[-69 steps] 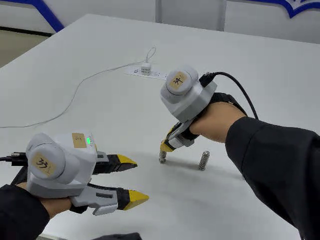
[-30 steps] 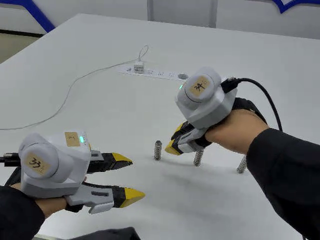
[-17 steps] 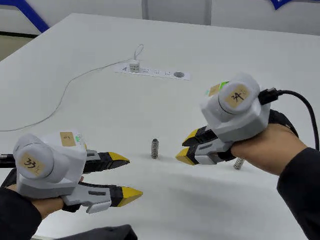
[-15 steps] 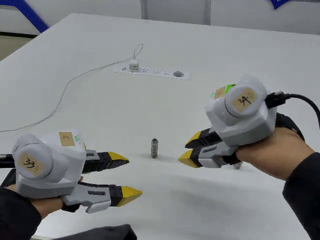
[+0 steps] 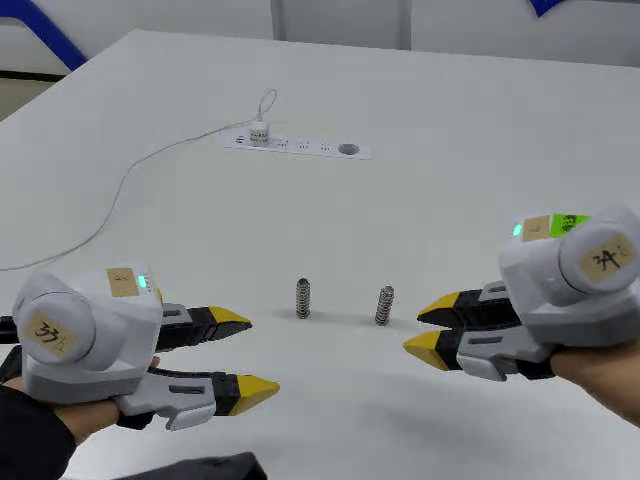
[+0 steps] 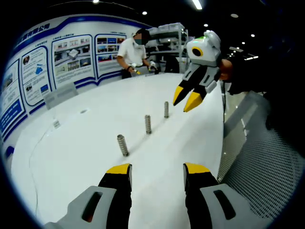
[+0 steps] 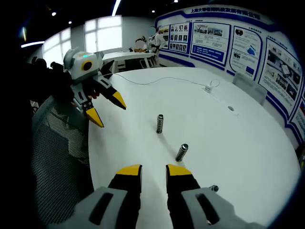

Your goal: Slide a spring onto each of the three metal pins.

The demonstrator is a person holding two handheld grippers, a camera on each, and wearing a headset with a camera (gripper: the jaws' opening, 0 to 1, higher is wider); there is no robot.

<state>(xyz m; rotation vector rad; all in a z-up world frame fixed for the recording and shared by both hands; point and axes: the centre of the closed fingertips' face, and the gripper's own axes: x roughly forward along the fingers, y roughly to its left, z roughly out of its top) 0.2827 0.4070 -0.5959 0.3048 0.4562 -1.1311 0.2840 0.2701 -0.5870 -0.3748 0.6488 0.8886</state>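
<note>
Two springs stand upright on pins point(image 5: 303, 298) point(image 5: 384, 305) on the white table point(image 5: 450, 180) in the head view. The left gripper view has three sprung pins in a row point(image 6: 123, 144) point(image 6: 148, 124) point(image 6: 166, 109). In the right gripper view the third one point(image 7: 213, 188) peeks out beside the jaw, behind two others point(image 7: 160, 123) point(image 7: 181, 152). My left gripper point(image 5: 245, 352) point(image 6: 157, 171) stays open and holds nothing, left of the row. My right gripper point(image 5: 428, 327) point(image 7: 154, 171) is open and holds nothing, right of the row, tips pointing at it. Each gripper shows in the other's view point(image 6: 188, 98) point(image 7: 106, 110).
A white power strip point(image 5: 297, 147) with a plug and a white cable point(image 5: 120, 190) lies at the far left of the table. The table's near edge runs just behind both grippers. A person point(image 6: 133, 54) stands at another table far back.
My right gripper has drawn back from the sprung pins, moving right and toward me, and now points level at them. The left gripper has stayed put. The head camera has shifted.
</note>
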